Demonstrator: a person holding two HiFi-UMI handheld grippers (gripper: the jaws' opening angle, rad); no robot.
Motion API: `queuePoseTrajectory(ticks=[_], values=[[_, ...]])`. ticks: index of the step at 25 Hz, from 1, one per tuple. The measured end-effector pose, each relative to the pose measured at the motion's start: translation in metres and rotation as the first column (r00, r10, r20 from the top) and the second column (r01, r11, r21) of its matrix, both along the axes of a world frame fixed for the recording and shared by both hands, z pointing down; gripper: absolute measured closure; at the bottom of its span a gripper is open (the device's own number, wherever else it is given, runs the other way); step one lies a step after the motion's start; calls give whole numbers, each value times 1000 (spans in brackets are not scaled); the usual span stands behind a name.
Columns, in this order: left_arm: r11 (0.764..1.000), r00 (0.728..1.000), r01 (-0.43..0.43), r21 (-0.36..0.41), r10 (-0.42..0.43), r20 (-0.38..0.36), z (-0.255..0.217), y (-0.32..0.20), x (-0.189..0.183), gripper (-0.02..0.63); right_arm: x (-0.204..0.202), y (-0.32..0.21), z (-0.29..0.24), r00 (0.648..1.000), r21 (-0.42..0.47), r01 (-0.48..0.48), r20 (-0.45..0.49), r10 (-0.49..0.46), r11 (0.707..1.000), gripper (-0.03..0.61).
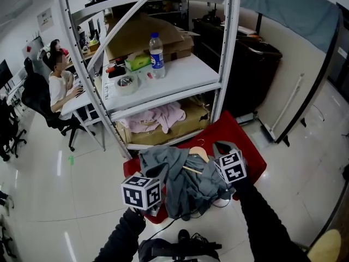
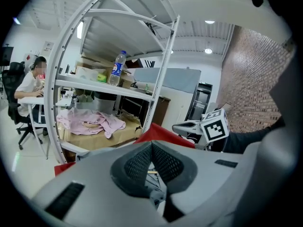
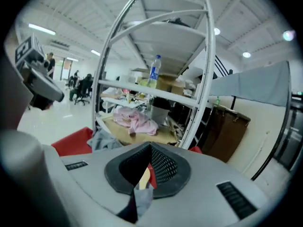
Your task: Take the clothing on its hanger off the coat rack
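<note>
A grey garment [image 1: 182, 182] lies crumpled around a wooden hanger [image 1: 197, 153] on a red mat [image 1: 245, 146] at the foot of the white coat rack [image 1: 232, 48]. My right gripper [image 1: 218, 149] reaches it from the right. Its jaws are shut in the right gripper view [image 3: 150, 150], with a strip of the wooden hanger [image 3: 144, 178] and grey cloth [image 3: 142, 197] pinched between the pads. At the garment's lower left is my left gripper [image 1: 155, 203]. In its own view [image 2: 151, 148] it is shut too, with grey fabric [image 2: 156, 195] bunched between its pads.
The rack's shelf [image 1: 185, 75] holds a water bottle [image 1: 157, 53], a tape roll [image 1: 127, 83] and a tissue box [image 1: 136, 63]. A pink cloth [image 1: 158, 116] lies on cardboard on the shelf below. A person [image 1: 60, 83] sits at a desk to the left. A dark cabinet [image 1: 245, 70] stands on the right.
</note>
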State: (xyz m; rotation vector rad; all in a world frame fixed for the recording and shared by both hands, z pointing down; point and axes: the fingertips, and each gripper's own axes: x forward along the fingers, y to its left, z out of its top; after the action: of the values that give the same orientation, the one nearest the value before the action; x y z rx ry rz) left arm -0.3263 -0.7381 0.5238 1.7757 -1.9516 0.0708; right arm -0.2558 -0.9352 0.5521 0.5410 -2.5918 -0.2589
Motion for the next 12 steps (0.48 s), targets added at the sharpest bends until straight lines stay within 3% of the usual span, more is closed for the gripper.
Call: queuePoseTrajectory(ticks=[3, 7, 12], values=[[1000, 1000, 5, 26, -5, 2, -7, -7, -4, 611, -4, 26, -35, 988, -52, 32, 150, -23, 998, 572], [998, 1000, -10, 69, 8, 26, -20, -15, -4, 611, -5, 65, -69, 942, -162, 91, 335, -32, 983, 572], [992, 997, -63, 107, 57, 58, -36, -14, 4, 611, -1, 102, -92, 898, -257, 65, 436, 55, 964, 572]])
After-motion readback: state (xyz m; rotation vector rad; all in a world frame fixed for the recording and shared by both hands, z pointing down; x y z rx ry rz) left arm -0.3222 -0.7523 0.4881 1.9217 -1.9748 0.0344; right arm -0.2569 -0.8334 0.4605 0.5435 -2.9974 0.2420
